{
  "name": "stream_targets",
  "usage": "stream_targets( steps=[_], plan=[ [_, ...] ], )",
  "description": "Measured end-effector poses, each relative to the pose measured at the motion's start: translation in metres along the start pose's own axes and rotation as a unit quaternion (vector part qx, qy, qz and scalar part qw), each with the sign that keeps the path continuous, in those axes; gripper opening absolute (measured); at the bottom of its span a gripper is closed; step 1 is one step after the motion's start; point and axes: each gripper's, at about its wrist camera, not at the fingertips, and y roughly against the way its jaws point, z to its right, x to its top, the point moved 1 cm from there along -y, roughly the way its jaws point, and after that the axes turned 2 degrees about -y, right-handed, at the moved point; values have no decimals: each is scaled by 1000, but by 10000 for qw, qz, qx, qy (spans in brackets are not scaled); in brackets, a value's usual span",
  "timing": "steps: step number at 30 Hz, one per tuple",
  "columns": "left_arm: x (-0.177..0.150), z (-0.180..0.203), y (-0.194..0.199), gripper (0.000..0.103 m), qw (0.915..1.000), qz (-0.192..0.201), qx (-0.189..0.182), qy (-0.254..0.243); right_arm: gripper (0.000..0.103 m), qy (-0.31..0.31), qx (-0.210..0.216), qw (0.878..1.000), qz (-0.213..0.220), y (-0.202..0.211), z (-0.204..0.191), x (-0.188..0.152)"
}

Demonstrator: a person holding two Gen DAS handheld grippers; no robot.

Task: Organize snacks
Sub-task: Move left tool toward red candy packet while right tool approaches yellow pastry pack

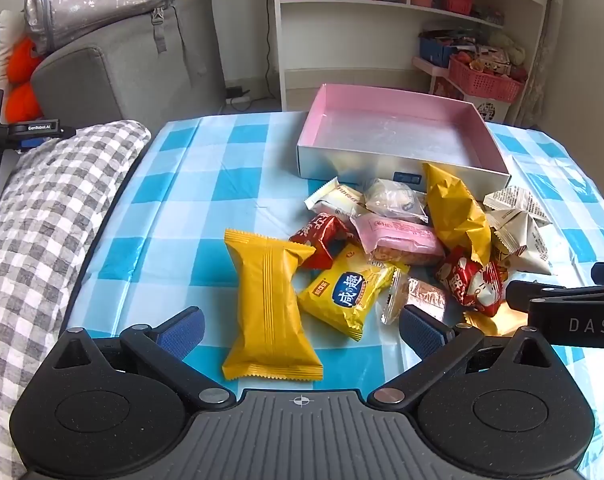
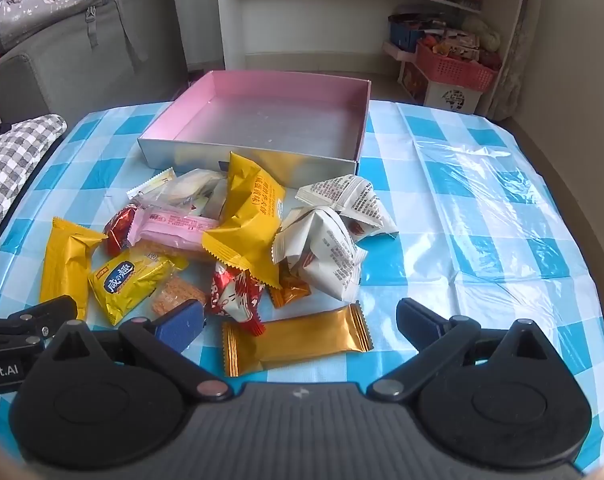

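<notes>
A pile of wrapped snacks (image 1: 402,240) lies on the blue checked tablecloth in front of an open pink-lined box (image 1: 398,132), which holds nothing; the box (image 2: 262,120) also shows in the right wrist view. My left gripper (image 1: 300,330) is open, its fingers on either side of a long yellow packet (image 1: 268,304). My right gripper (image 2: 300,320) is open, its fingers on either side of a gold bar packet (image 2: 298,338) at the near edge of the pile (image 2: 230,240). Neither gripper holds anything.
A grey checked cushion (image 1: 54,216) lies at the table's left edge. A grey sofa (image 1: 134,64) with a silver bag stands behind it. White shelves (image 1: 402,20) and a red basket (image 1: 484,80) stand beyond the table. The right gripper's body (image 1: 566,312) shows in the left wrist view.
</notes>
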Motion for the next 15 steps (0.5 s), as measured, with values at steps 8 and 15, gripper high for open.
stream_targets(
  steps=[8, 15],
  plan=[
    [2, -4, 4, 103, 10000, 54, 27, 17, 103, -12, -14, 10000, -7, -1, 0, 1],
    [2, -4, 4, 103, 10000, 60, 44, 7, 103, -206, 43, 9997, -85, -3, 4, 3]
  ],
)
